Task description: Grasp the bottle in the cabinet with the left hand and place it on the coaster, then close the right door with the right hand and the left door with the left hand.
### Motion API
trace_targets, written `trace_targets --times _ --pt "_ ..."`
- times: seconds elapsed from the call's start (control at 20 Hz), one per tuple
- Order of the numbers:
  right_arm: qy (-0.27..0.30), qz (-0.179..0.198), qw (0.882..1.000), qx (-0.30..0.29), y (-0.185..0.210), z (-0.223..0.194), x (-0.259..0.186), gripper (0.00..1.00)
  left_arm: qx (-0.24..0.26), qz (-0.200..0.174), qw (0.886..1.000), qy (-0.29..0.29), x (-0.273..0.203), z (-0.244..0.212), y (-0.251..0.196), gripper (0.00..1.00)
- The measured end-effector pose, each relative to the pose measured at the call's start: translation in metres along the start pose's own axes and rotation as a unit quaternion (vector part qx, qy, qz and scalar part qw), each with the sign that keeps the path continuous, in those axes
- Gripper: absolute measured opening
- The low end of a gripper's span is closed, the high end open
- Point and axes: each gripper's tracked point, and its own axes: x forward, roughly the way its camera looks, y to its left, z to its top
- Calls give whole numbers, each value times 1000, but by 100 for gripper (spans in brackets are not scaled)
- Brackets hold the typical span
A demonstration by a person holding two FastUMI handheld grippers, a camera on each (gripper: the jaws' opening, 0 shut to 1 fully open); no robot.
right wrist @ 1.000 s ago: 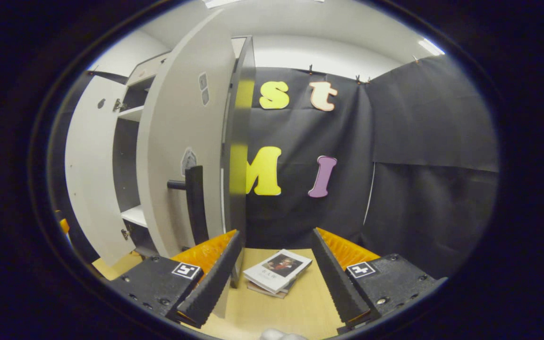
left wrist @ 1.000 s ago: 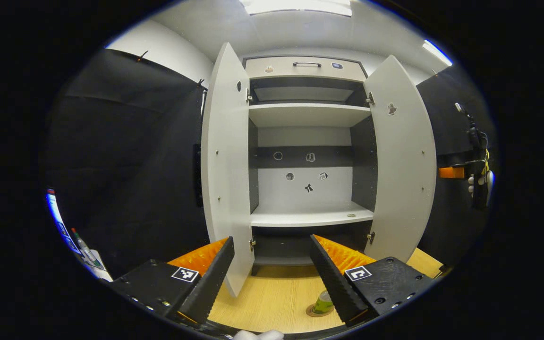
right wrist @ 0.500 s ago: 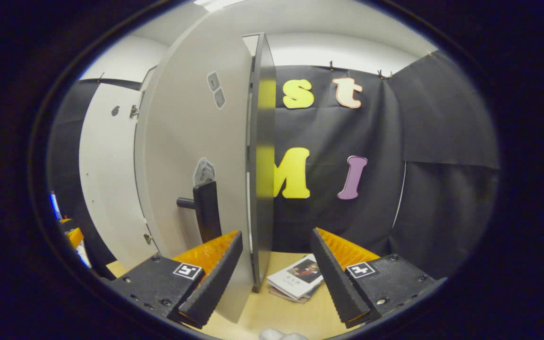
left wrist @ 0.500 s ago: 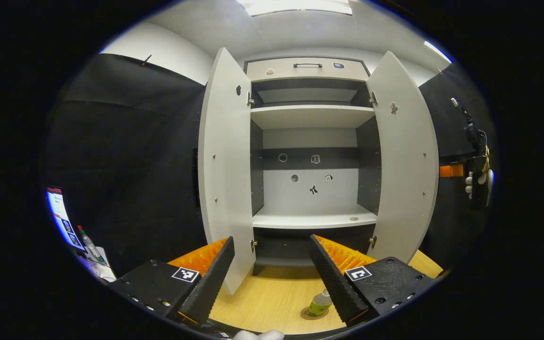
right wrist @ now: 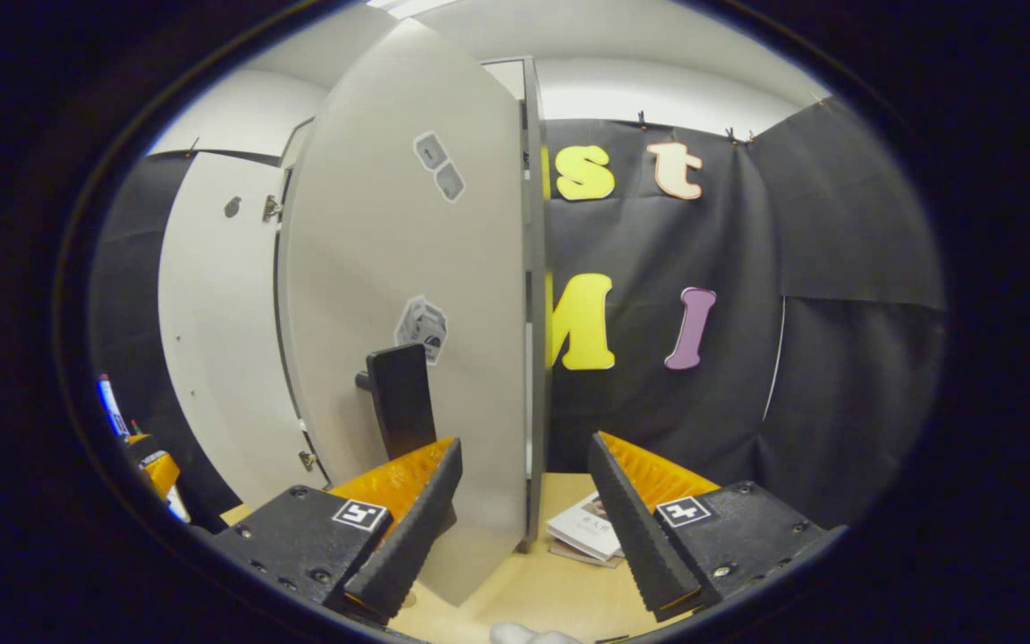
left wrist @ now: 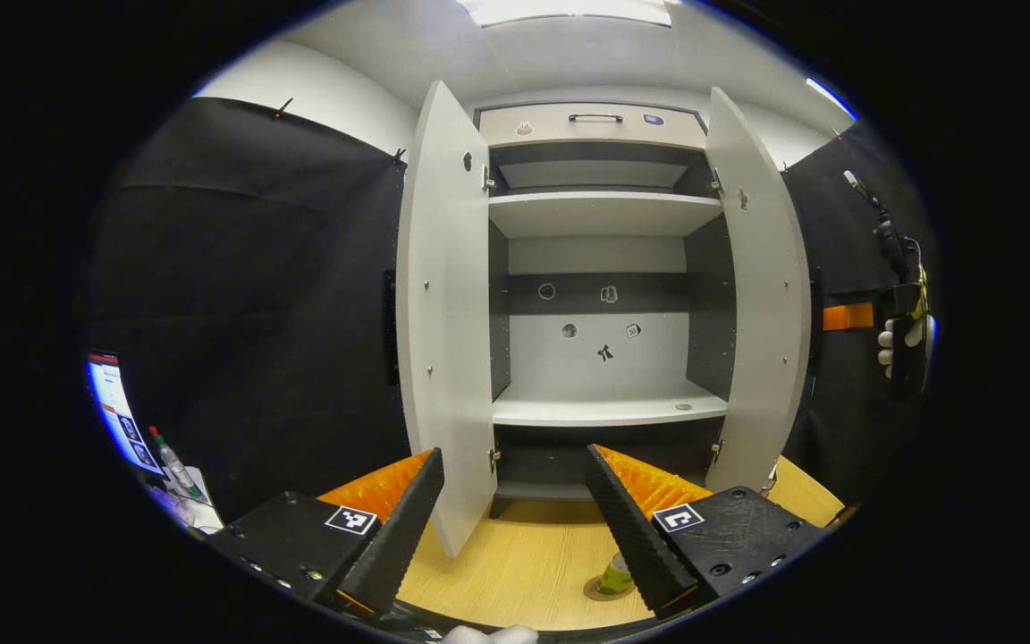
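Bottle (left wrist: 618, 573) stands upright on the coaster (left wrist: 606, 589) near the front edge of the worktop (left wrist: 524, 563), half hidden behind one finger of the left gripper (left wrist: 512, 523), whose jaws are spread wide and hold nothing. So the placing looks done, and the shelves inside the cabinet (left wrist: 604, 268) sit bare.

What has changed over the last second is the right door (right wrist: 417, 313): in the right gripper view its edge has swung across until it is nearly edge-on between the spread, empty fingers of the right gripper (right wrist: 524, 519), and in the left gripper view it looks narrower than it did. I'd judge the right-door step is under way, the push coming from beside the dark handle (right wrist: 401, 400); whether a finger actually touches the panel I cannot tell. The left door (left wrist: 443, 313) is wide open, so that part remains.

A pale wood worktop carries the cabinet, with a booklet (right wrist: 588, 535) lying towards its right side behind the door. Black cloth lines the booth, under a white ceiling with strip lights. A gloved hand (left wrist: 892, 344) holds the other gripper at far right in the left gripper view.
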Motion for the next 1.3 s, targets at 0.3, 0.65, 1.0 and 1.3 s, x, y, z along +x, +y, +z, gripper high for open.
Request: trace_targets --times 0.3,0.65,1.0,1.3 --pt "-15 12 999 -29 47 2 18 95 4 5 1000 -6 -1 3 20 96" --pt "-32 45 998 -41 81 7 8 98 0 14 1000 -13 3 7 29 96" --pt "-29 46 997 -60 91 -7 -19 96 2 12 1000 -11 13 9 42 96" --pt "-10 39 998 -50 98 -37 -47 96 3 25 1000 -11 29 13 82 96"
